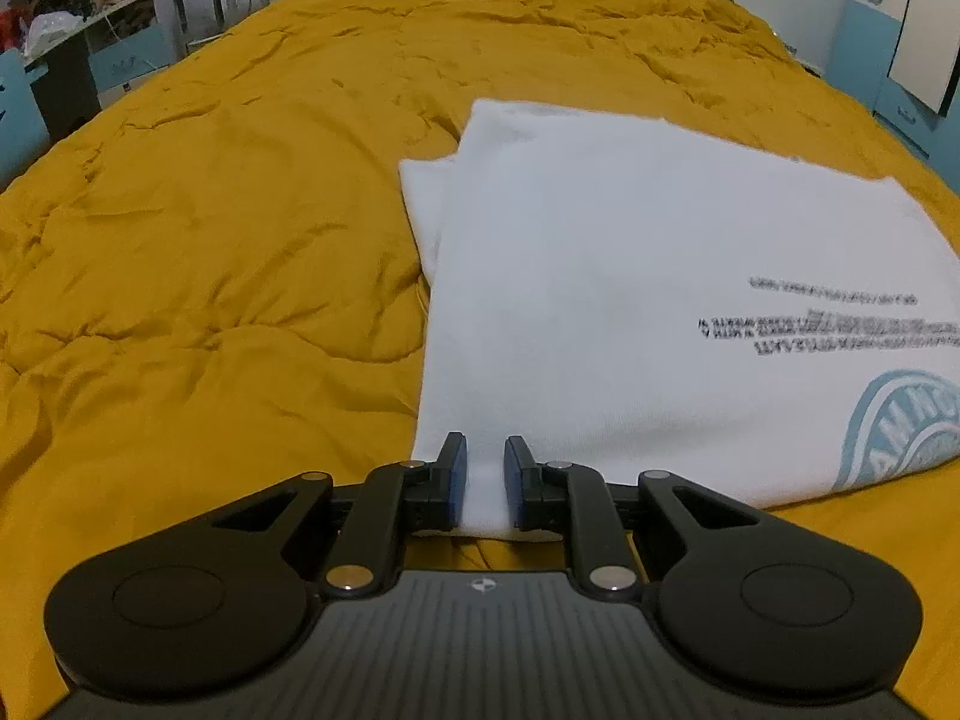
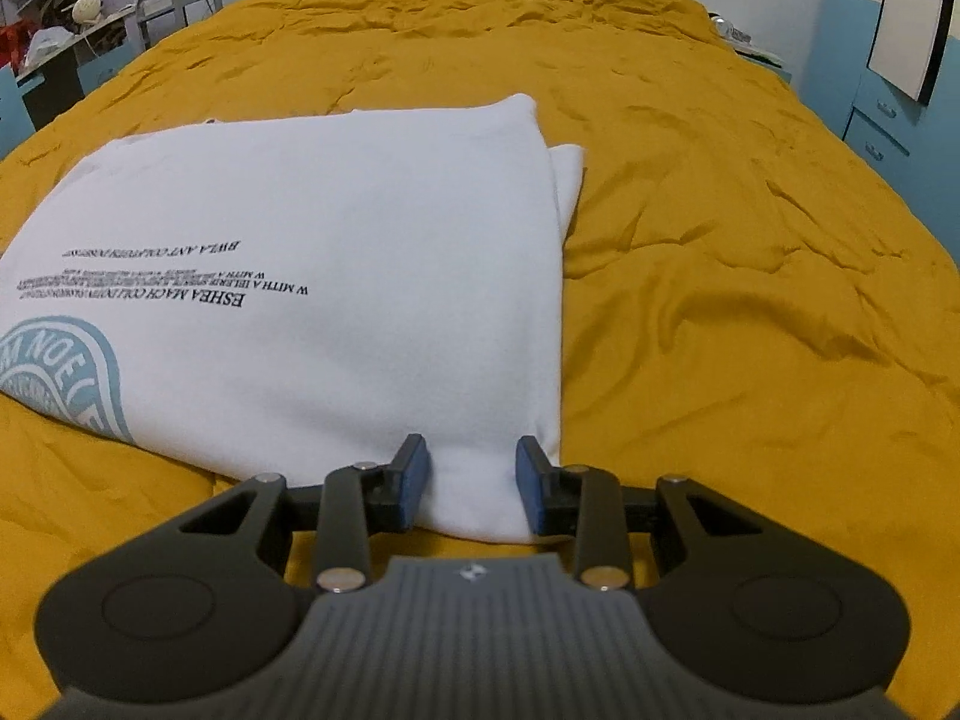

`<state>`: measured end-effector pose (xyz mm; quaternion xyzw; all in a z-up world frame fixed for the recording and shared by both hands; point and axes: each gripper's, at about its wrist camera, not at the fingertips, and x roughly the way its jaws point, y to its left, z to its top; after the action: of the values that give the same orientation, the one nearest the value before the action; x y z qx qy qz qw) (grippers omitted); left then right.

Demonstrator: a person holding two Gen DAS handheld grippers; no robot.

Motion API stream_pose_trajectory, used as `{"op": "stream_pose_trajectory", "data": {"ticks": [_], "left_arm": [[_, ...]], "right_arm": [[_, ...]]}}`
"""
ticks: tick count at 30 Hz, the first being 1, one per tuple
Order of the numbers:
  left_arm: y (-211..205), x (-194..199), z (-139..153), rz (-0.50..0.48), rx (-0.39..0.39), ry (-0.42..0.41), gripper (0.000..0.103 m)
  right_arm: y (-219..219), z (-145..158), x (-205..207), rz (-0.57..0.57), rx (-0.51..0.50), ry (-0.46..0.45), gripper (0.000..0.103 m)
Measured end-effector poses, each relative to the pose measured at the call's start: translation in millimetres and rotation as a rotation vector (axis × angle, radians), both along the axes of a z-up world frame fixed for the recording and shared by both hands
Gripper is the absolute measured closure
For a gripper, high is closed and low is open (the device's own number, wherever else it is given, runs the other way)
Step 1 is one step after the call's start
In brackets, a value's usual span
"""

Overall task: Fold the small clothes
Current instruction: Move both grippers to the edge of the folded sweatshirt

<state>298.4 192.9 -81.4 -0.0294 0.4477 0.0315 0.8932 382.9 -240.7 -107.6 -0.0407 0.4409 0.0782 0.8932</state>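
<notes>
Two grippers work the near edge of a white T-shirt (image 1: 630, 300), which lies partly folded on a rumpled mustard bedspread (image 1: 210, 240). The left gripper (image 1: 485, 483) takes the near left corner: jaws drawn in close on a narrow strip of cloth, apparently pinching it. The right gripper (image 2: 473, 486) takes the near right corner, jaws set wider, a thicker wad of fabric between the blue pads (image 2: 414, 483); whether they press it I cannot tell. The shirt's printing reads upside down from here, with a pale blue round emblem (image 2: 72, 372) toward the middle of the near edge. One sleeve layer pokes out at the far left. Holding both near corners likely readies carrying that edge toward the far side for the next fold.
</notes>
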Motion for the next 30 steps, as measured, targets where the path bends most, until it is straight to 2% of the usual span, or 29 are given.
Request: {"op": "stream_pose_trajectory", "data": {"ticks": [5,7,11,16,23,30], "left_arm": [[-5.7,5.6,30.4,-0.025,0.011,-0.079,0.082],[-11.3,17.7,39.8,-0.037,-0.010,-0.097,0.082],[-28.9,47.0,46.9,-0.073,-0.059,-0.113,0.082],[-60.5,85.8,36.7,-0.129,-0.077,-0.104,0.082],[-102.7,143.2,16.8,-0.198,-0.101,-0.085,0.082],[-148.6,199.7,-7.6,-0.288,-0.032,-0.071,0.082]], "right_arm": [[-11.0,26.1,4.0,-0.035,0.091,-0.015,0.073],[-17.4,37.9,8.7,-0.049,0.145,-0.047,0.068],[-34.8,46.5,35.7,-0.107,0.244,-0.061,0.068],[-56.6,38.0,76.1,-0.184,0.353,-0.031,0.068],[-64.5,15.1,126.8,-0.212,0.408,-0.004,0.068],[-69.3,-7.9,164.7,-0.239,0.467,0.007,0.068]]}}
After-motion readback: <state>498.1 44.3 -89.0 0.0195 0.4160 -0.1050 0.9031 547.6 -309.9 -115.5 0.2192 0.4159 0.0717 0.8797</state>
